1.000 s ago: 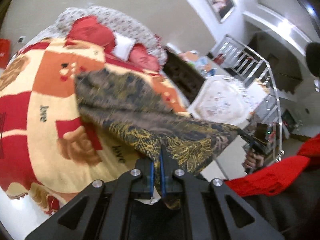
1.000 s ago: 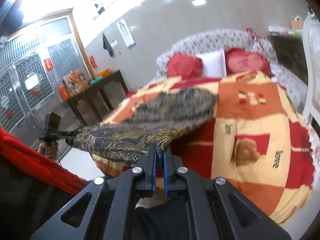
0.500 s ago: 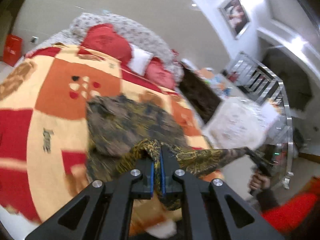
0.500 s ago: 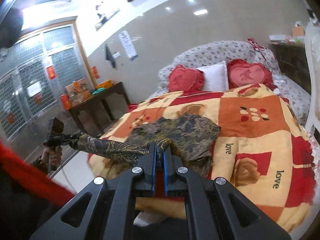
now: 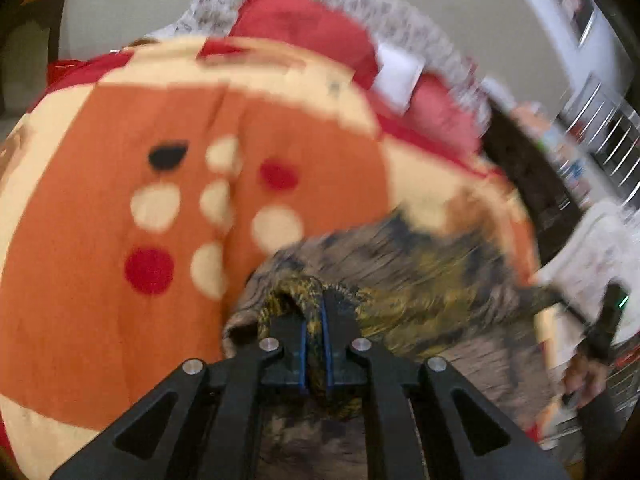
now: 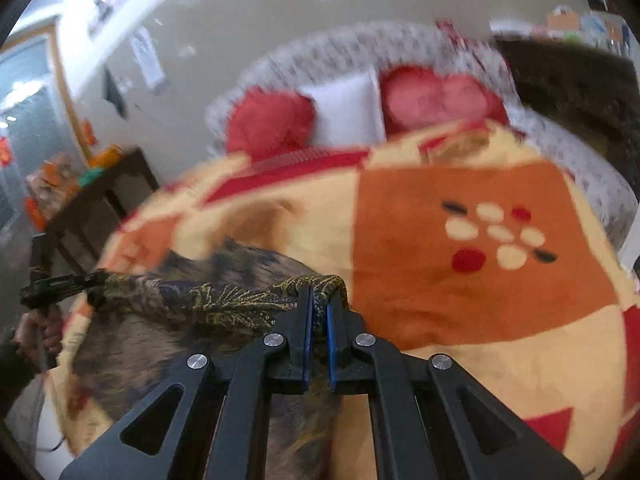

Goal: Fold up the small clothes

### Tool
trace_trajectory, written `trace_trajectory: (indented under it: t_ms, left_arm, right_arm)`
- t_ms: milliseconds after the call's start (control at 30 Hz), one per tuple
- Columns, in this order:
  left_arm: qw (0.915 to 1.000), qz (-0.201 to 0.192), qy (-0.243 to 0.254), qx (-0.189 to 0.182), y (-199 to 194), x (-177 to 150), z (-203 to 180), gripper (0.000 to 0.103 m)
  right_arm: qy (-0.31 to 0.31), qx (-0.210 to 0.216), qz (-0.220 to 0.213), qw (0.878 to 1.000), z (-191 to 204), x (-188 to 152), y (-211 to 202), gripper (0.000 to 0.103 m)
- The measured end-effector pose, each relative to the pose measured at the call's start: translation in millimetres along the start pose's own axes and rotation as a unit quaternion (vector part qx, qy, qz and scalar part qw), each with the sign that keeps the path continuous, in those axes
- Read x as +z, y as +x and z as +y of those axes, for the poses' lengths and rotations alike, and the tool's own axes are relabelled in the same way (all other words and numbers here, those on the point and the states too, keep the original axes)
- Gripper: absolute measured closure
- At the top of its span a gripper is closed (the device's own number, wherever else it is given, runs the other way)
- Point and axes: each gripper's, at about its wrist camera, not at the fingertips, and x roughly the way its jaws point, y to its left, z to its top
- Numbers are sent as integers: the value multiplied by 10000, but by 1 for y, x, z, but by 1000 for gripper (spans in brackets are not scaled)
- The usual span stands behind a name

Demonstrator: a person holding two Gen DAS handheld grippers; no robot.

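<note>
- the garment (image 5: 432,280), a dark cloth printed with gold and olive leaf patterns, lies partly on the bed blanket (image 5: 100,208) and is lifted along one edge between the two grippers.
- the left gripper (image 5: 314,336) is clamped on a bunched fold of the garment; the cloth shows between its blue pads (image 5: 303,344), and more of it hangs below the fingers.
- the right gripper (image 6: 316,320) is likewise pinched on a gathered corner of the garment (image 6: 224,300), with patterned cloth wedged between its blue pads (image 6: 307,332).
- in the right wrist view a band of the garment stretches from the right gripper across to the left gripper at the left edge, where a hand (image 6: 40,332) holds the handle.
- in the left wrist view the cloth runs the other way, toward the right gripper and the hand (image 5: 584,376) that holds it at the right edge.
- the rest of the garment spreads flat on the blanket below and between the two grippers.
- the blanket is patched in orange, cream and red, with a cluster of cream, red and dark dots (image 6: 496,236) just beyond the garment.
- at the head of the bed sit two red heart cushions (image 6: 272,120) with a white pillow (image 6: 348,108) between them.
- both views are blurred by motion.
</note>
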Motion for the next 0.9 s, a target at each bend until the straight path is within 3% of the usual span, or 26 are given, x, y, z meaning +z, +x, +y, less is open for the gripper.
trace_trajectory:
  t_ms: [67,133,267,333,367,400,467,567,633,667,700,733,833,900]
  left_arm:
    - [9999,-82,-3,81,2,-5,1,94]
    - [9999,-97,-97,55,2,-4,5,91]
    - [9998,-89,-173,-37,-9,-1,11,86]
    - [9997,-224,-110,42,-26,0,9,70]
    - [9989,-405,-40,228,-38,0,7,44]
    - [9976,-573,-13,388,-50,-2,6,27]
    - [9931,-987,-51,624,-77,-10,7,26]
    - [9922,-1172,-181,394,-97,-31,-3,30]
    - [9934,-1123,-53,217,-98,-47,-20,47]
    - [9952,-967,79,88,-94,-56,-33,66]
    - [9967,-790,209,-19,-86,-65,-44,78]
    - [9972,-672,331,-33,-78,-72,-51,82]
    - [9953,-530,555,595,-53,-93,-48,85]
    - [9970,-458,197,595,-49,-106,-18,100]
  right_arm:
    - [98,-59,196,9997,-7,-3,19,94]
    - [470,164,377,9981,-19,-3,35,94]
    - [1031,285,533,9928,-34,-3,38,92]
    - [1220,436,409,9907,-37,-2,24,91]
    - [1243,493,300,9906,-37,-1,16,89]
    - [1228,519,128,9910,-36,-1,0,86]
    - [1186,466,-90,9918,-31,0,-20,81]
    - [1029,218,-311,9940,-12,-7,-43,78]
    - [804,172,-294,9962,13,-13,-41,78]
    - [677,120,-216,9974,27,-17,-36,78]
    - [446,-17,-67,9990,46,-21,-25,78]
    - [228,-180,80,9995,62,-27,-13,78]
    - [-91,-694,476,9964,81,-46,24,78]
    - [-109,-905,569,9942,72,-68,44,78]
